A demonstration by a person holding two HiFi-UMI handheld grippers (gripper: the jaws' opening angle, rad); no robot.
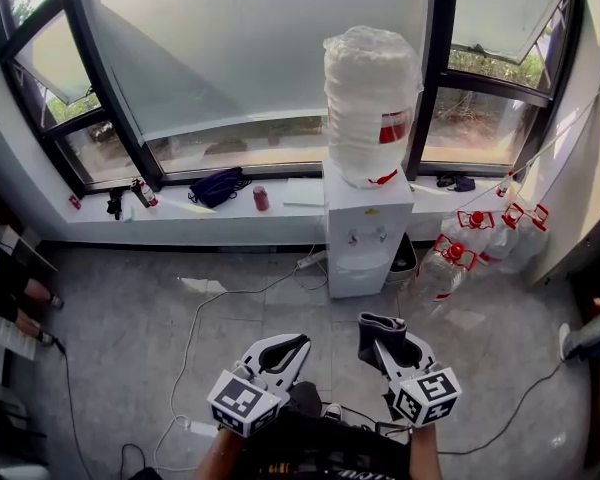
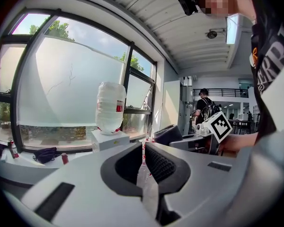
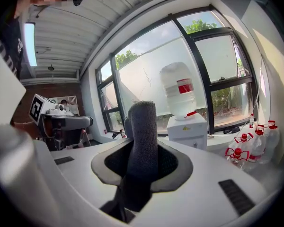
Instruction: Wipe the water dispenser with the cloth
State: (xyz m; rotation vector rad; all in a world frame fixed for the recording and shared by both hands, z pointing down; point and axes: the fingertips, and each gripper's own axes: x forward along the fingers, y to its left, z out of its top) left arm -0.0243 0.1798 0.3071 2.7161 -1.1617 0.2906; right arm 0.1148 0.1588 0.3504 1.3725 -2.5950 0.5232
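The right tongs point(image 3: 143, 157) are clamped on a dark grey cloth point(image 3: 142, 122). It stands up between the two pads as a thick rolled fold and pokes out past their tips. In the head view the same cloth point(image 1: 378, 326) shows as a dark bundle at the front of the right tongs point(image 1: 390, 354), held low over the grey floor point(image 1: 130, 318).

The left tongs point(image 2: 143, 151) are drawn in to a narrow slit, with nothing between the ribbed pads. In the head view they point(image 1: 288, 349) hang just to the left of the right pair, at about the same height.

The white water dispenser point(image 1: 368, 233) stands against the wall below the window, well apart from both tongs and straight ahead of them. A large clear bottle point(image 1: 372, 103) with a red label sits upside down on top of it. Both gripper views look toward the dispenser point(image 3: 187, 131), which shows beyond the tips of each pair.

To the right of the dispenser, a group of clear jugs with red caps point(image 1: 480, 243) stands on the floor by the wall. On the window sill point(image 1: 180, 223) to the dispenser's left lie a black bag point(image 1: 217, 185) and a red can point(image 1: 260, 198). A white cable point(image 1: 195, 328) trails across the floor from the dispenser's foot toward the person.
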